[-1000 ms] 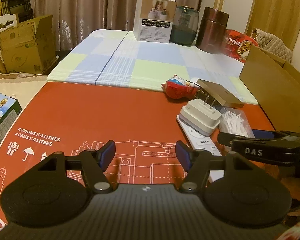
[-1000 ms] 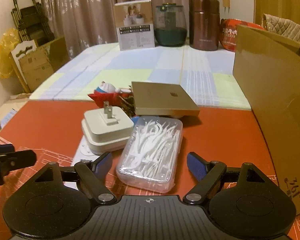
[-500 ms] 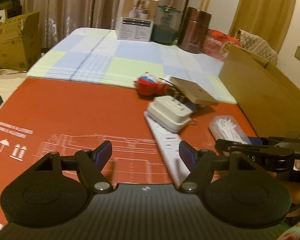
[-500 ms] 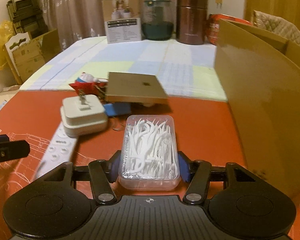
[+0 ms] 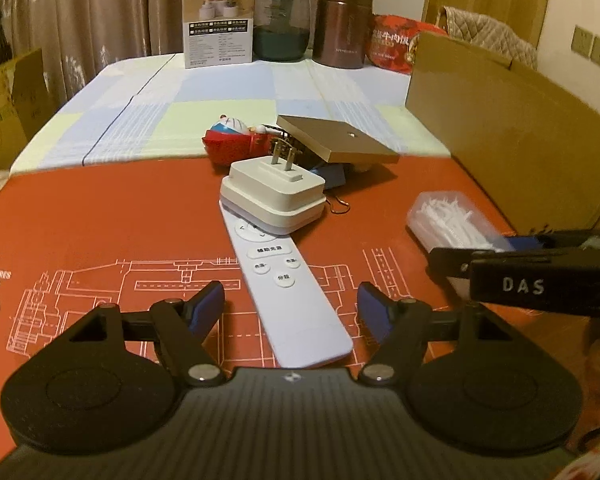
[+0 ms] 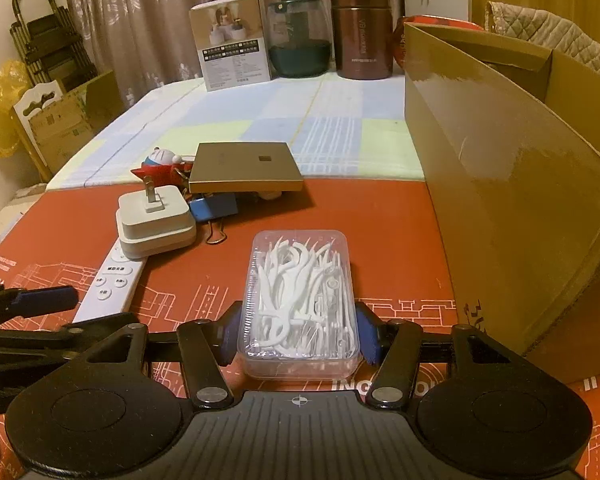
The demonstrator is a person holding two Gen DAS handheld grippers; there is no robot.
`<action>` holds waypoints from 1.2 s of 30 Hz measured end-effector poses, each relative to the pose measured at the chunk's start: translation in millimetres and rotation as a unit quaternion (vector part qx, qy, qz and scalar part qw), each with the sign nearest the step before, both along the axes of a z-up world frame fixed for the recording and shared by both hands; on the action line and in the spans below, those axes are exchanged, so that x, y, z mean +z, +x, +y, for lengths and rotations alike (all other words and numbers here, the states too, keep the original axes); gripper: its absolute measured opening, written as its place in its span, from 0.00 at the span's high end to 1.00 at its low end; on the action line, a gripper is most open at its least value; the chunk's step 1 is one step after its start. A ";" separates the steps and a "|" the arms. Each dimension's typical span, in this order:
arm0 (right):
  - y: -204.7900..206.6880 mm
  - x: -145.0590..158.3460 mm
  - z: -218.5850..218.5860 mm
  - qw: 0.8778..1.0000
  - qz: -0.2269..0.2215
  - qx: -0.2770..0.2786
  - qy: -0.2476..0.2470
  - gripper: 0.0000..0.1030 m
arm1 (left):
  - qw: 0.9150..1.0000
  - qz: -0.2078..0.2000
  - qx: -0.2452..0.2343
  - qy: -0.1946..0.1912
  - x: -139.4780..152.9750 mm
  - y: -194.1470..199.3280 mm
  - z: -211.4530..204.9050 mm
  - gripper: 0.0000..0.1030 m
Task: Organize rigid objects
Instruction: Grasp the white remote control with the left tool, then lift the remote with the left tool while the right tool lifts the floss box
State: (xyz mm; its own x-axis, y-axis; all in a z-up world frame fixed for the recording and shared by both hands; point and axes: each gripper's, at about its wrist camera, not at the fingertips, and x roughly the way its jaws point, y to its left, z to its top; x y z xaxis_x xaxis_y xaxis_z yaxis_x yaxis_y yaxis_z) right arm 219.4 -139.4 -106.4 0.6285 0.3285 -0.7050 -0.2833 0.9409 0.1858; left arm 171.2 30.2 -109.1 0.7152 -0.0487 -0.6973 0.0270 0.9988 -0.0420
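On my left wrist view, the left gripper (image 5: pixel 290 306) stands open over the white remote (image 5: pixel 284 280) lying on the red mat (image 5: pixel 100 220). On my right view, the right gripper (image 6: pixel 298 330) clamps the clear floss-pick box (image 6: pixel 298 300), beside the cardboard box (image 6: pixel 500 184).

**Two matching black grippers with blue finger pads**

The left gripper (image 5: pixel 291 304) has a ribbed dark-grey body bearing a small round emblem, two rounded black side lobes with circular recesses, and angular black link arms pinned by silver screws. Its fingers (image 5: pixel 206 300) carry blue pads. The right gripper (image 6: pixel 298 330), just right of the left gripper, has the same build and shows white "DAS" lettering on its black side.
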 end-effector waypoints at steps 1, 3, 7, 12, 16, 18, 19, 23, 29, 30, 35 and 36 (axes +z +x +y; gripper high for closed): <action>0.3 0.0 0.0 1.000 0.000 0.000 0.001 0.48 | 1.000 -0.001 0.002 0.010 -1.1 0.2 -1.5 0.35; 0.7 -0.1 -0.2 1.000 0.000 -0.002 0.004 0.48 | 1.000 0.001 0.005 0.028 -3.7 0.6 -2.3 0.40; 1.3 0.0 2.2 1.000 -0.001 -0.001 0.006 0.48 | 0.999 0.003 0.015 0.033 -4.9 -0.2 7.1 0.57; 1.9 -0.8 4.8 1.000 -0.004 0.000 0.006 0.48 | 1.000 0.002 0.015 0.027 -4.9 4.9 13.5 0.58; 1.2 -2.6 7.2 1.000 -0.013 0.003 -0.002 0.48 | 1.000 0.001 0.013 0.026 -4.9 8.4 16.7 0.66; 1.1 -3.3 7.9 1.000 -0.016 0.002 -0.003 0.48 | 1.000 0.001 0.011 0.029 -4.7 9.8 17.8 0.66; 1.4 -3.5 8.6 1.000 -0.018 0.002 -0.005 0.48 | 1.000 0.002 0.012 0.028 -4.6 9.7 18.8 0.67; 4.0 -4.7 10.5 1.000 -0.020 0.002 -0.003 0.41 | 0.999 0.002 0.007 0.032 -3.8 8.4 21.7 0.68; 9.1 -7.0 13.9 1.000 -0.025 0.001 -0.012 0.31 | 0.999 0.005 0.019 0.047 -2.7 2.2 29.8 0.68; 9.3 -7.6 14.2 1.000 -0.027 0.001 -0.014 0.31 | 0.999 0.006 0.024 0.046 -2.5 1.4 32.3 0.68; 10.7 -7.6 16.3 1.000 -0.026 0.000 -0.013 0.31 | 0.995 -0.008 0.017 0.098 1.5 -0.6 29.3 0.68; 10.9 -7.6 17.3 1.000 -0.026 0.002 -0.014 0.31 | 0.995 -0.006 0.017 0.094 1.6 0.0 30.3 0.68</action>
